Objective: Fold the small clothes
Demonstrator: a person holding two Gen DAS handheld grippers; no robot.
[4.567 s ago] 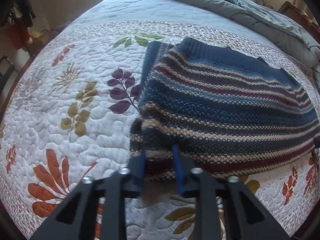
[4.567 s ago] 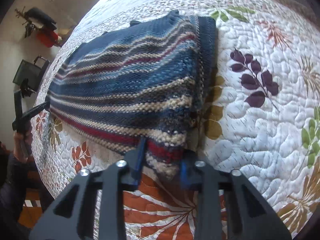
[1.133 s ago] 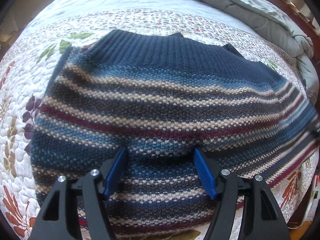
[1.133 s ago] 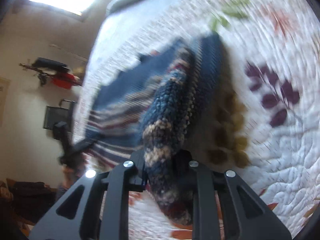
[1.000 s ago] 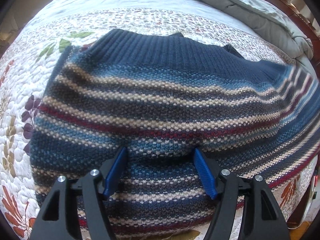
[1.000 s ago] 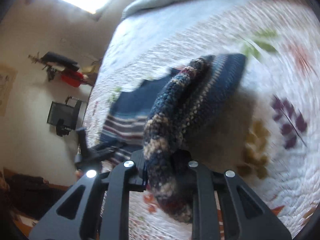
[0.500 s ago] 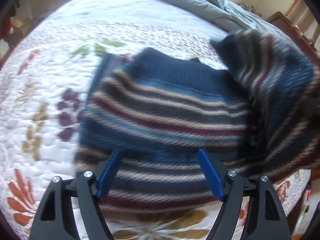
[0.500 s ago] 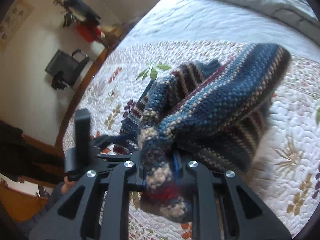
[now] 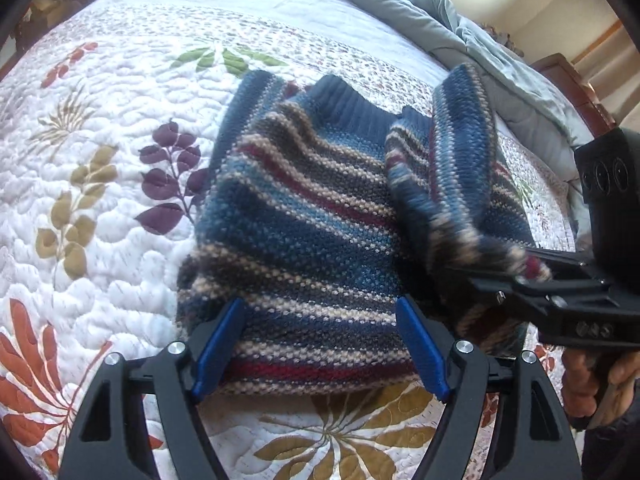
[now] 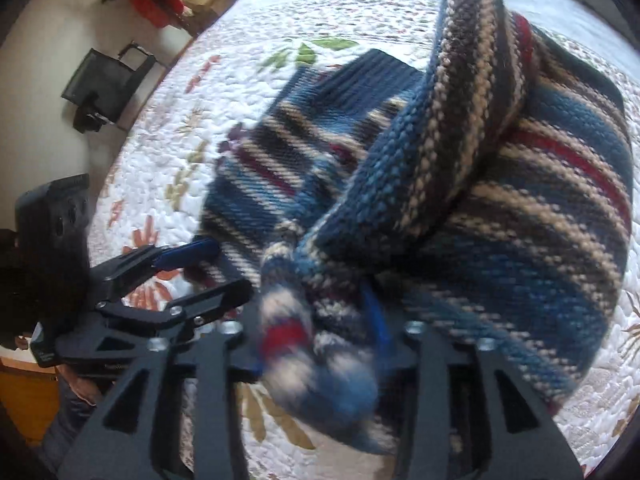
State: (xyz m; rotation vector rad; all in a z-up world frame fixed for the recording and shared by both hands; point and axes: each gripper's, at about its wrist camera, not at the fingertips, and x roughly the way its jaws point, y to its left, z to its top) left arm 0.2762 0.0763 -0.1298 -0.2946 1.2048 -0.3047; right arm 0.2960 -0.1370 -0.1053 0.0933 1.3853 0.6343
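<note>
A striped blue, cream and red knitted sweater (image 9: 312, 216) lies on the floral quilt (image 9: 100, 128). My left gripper (image 9: 320, 344) is open, its blue pads over the sweater's near hem, holding nothing. My right gripper (image 10: 316, 320) is shut on the sweater's right end (image 10: 460, 160), which is lifted and carried over the flat part. In the left wrist view the right gripper (image 9: 516, 276) comes in from the right with that folded end (image 9: 452, 172) hanging from it. The left gripper (image 10: 192, 272) shows at the left of the right wrist view.
A grey duvet (image 9: 460, 40) is bunched at the far side of the bed. A dark wooden bed frame (image 9: 572, 76) shows at the far right. A black chair (image 10: 108, 84) and red items (image 10: 156, 4) stand beside the bed on the left.
My right gripper has lifted the sweater's right end and swung it leftward over the flat part. My left gripper has opened, let go of the hem and drawn back a little.
</note>
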